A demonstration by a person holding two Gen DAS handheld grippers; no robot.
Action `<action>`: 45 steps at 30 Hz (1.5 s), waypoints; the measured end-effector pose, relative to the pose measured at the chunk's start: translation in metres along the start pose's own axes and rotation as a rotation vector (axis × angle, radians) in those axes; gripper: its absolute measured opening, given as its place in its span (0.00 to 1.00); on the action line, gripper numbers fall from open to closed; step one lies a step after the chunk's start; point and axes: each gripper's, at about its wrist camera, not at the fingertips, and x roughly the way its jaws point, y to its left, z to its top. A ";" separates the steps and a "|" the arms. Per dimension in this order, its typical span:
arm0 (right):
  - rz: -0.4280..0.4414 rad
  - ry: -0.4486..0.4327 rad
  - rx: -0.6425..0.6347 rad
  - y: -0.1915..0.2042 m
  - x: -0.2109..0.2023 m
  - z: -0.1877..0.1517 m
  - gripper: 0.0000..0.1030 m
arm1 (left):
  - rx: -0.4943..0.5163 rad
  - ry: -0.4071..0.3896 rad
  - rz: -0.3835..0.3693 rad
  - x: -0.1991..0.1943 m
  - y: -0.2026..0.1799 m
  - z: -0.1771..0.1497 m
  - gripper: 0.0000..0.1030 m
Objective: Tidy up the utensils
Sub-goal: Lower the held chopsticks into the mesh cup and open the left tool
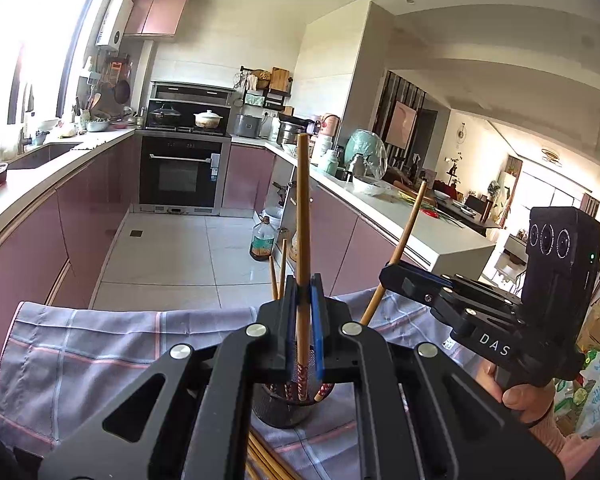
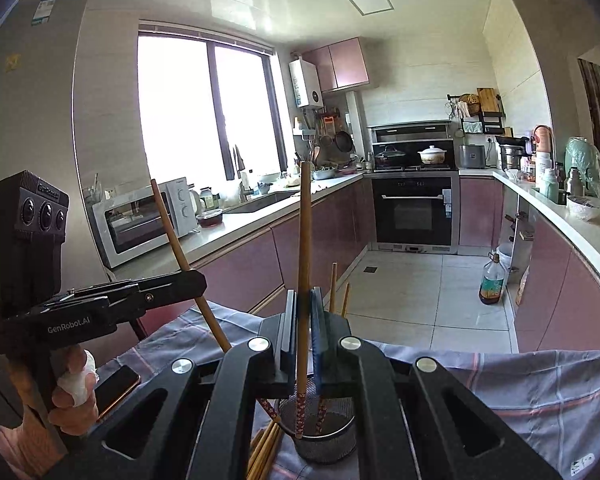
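Note:
A dark mesh utensil holder [image 1: 276, 412] [image 2: 324, 440] stands on a checked cloth [image 1: 100, 352] [image 2: 520, 392]. My left gripper [image 1: 303, 280] [image 2: 200, 278] is shut on a brown chopstick [image 1: 302, 208] [image 2: 172, 232], whose patterned lower end hangs at the holder's rim. My right gripper [image 2: 303, 294] [image 1: 386, 274] is shut on another chopstick [image 2: 305, 240] [image 1: 406, 232], and its lower end reaches into the holder. Two more chopsticks [image 1: 283, 264] [image 2: 333, 284] stand in the holder. Several loose chopsticks [image 1: 262, 460] [image 2: 264, 450] lie on the cloth beside it.
A phone [image 2: 116, 388] lies on the cloth's left edge, next to the hand on the left gripper. A microwave [image 2: 140, 220] and a sink sit on the left counter. An oil bottle [image 1: 262, 240] [image 2: 491, 284] stands on the tiled floor.

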 end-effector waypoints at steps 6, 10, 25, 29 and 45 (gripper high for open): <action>-0.010 -0.003 0.015 -0.005 0.009 0.002 0.05 | -0.004 0.031 0.017 0.017 0.000 -0.002 0.07; -0.014 -0.006 0.020 -0.006 0.012 0.003 0.05 | -0.010 0.047 0.023 0.025 0.002 -0.002 0.07; -0.033 0.148 0.063 -0.022 0.060 -0.022 0.05 | 0.003 0.151 0.043 0.065 0.012 -0.018 0.07; -0.032 0.207 0.079 -0.027 0.073 -0.029 0.05 | 0.004 0.198 0.036 0.079 0.017 -0.028 0.07; -0.057 0.290 0.133 -0.039 0.101 -0.043 0.08 | -0.025 0.286 0.069 0.125 0.040 -0.047 0.08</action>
